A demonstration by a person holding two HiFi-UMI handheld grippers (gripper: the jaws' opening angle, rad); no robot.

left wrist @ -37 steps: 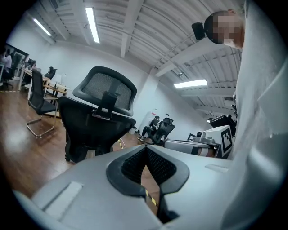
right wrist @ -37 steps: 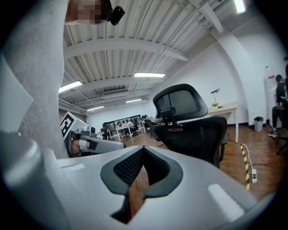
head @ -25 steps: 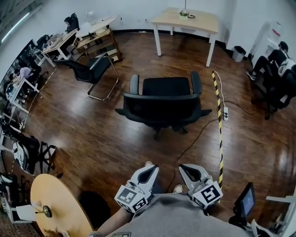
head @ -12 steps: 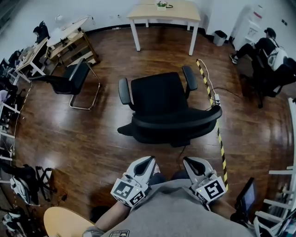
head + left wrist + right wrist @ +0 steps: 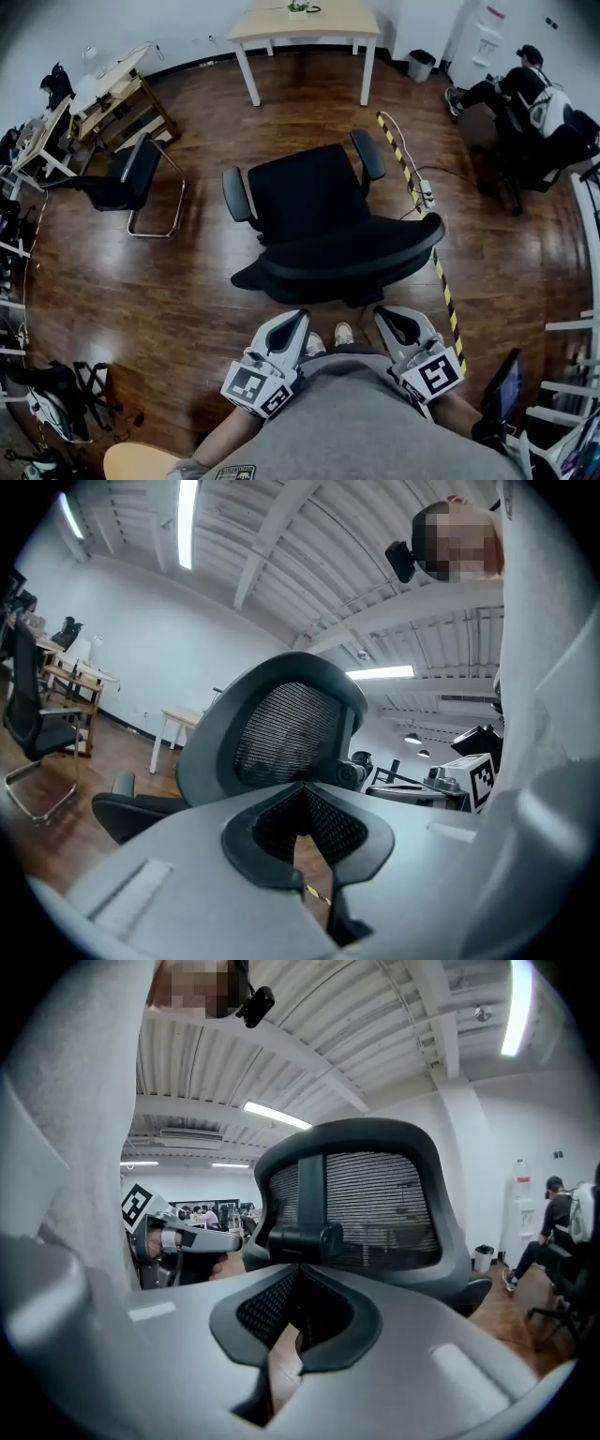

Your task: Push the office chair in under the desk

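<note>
A black mesh-backed office chair (image 5: 314,192) stands mid-floor, its seat facing the light wooden desk (image 5: 305,19) at the far wall, well short of it. Its curved backrest (image 5: 347,258) is just in front of both grippers. My left gripper (image 5: 296,319) and right gripper (image 5: 387,315) are held close to my body, both shut and holding nothing, a short gap from the backrest. In the left gripper view the shut jaws of my left gripper (image 5: 302,789) point up at the backrest (image 5: 281,733). My right gripper (image 5: 298,1274) likewise points at the backrest (image 5: 375,1204).
A yellow-black cable strip (image 5: 422,216) with a power strip (image 5: 424,195) runs along the floor right of the chair. A second black chair (image 5: 122,178) stands at the left near cluttered desks. A seated person (image 5: 525,89) and a bin (image 5: 421,64) are at the far right.
The view has closed in on the chair: its backrest now lies just ahead of the grippers. Both grippers stay shut and level with each other.
</note>
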